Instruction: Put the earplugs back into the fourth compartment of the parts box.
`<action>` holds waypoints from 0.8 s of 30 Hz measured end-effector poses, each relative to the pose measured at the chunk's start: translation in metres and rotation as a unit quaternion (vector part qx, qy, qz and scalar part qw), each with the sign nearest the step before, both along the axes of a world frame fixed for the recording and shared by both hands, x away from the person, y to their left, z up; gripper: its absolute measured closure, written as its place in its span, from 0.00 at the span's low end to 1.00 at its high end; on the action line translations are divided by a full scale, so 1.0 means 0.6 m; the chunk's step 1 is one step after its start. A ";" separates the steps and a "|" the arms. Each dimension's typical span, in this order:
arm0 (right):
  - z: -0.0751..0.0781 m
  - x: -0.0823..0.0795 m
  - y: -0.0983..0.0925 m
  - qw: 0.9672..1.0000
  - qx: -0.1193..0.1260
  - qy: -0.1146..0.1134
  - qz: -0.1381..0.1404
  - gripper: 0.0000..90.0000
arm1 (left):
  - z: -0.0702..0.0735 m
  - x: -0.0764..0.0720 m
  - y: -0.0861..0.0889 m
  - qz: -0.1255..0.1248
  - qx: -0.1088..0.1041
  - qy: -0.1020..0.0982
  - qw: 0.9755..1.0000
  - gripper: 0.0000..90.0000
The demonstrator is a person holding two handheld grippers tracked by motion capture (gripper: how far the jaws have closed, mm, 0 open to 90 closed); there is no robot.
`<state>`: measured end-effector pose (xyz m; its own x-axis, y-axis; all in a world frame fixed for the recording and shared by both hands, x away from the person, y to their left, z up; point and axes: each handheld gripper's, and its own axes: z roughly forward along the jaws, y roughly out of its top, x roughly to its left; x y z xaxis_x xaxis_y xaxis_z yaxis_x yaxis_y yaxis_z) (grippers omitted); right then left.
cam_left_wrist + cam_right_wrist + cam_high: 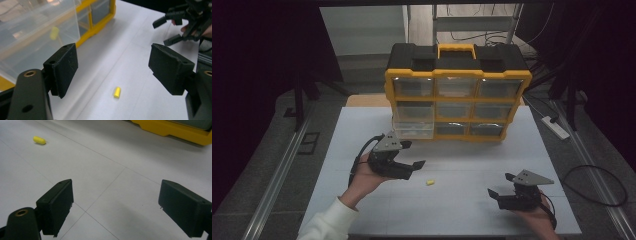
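Observation:
A small yellow capsule-shaped piece (430,182) lies on the white table (462,210) between the two grippers. In the left gripper view the piece (116,92) sits on the table just ahead of and below the jaws of my left gripper (112,67), which stands open and holds nothing. That left gripper (411,155) hovers by the pulled-out clear drawer (413,127). My right gripper (500,184) is open near the front right, and the piece (39,140) lies far off to its upper left. A second yellow piece (54,33) shows through the drawer (32,32) wall.
A yellow and black organizer (457,100) with clear drawers stands at the back of the table; its bottom-left drawer is pulled out. A power strip (555,127) and cables lie on the floor at the right. The right gripper (170,30) appears far off in the left gripper view.

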<state>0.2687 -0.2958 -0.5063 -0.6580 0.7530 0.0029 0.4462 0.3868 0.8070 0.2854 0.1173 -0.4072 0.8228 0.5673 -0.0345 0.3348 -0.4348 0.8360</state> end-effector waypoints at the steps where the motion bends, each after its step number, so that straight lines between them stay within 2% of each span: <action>1: 0.000 0.000 0.000 1.000 0.000 -0.001 0.000 0.15 | -0.004 0.000 -0.002 -0.003 0.002 0.003 1.000 0.26; 12: 0.000 0.000 0.000 1.000 -0.001 -0.001 0.001 0.15 | -0.034 0.003 -0.021 -0.018 0.022 0.028 0.999 0.25; 24: 0.000 0.000 0.001 1.000 -0.003 0.001 0.001 0.15 | -0.072 0.012 -0.048 -0.030 0.055 0.057 0.996 0.25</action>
<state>0.2685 -0.2954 -0.5066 -0.6602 0.7511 -0.0005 0.4466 0.3930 0.8038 0.2928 0.0884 -0.4501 0.8498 0.5224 -0.0703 0.3958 -0.5443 0.7397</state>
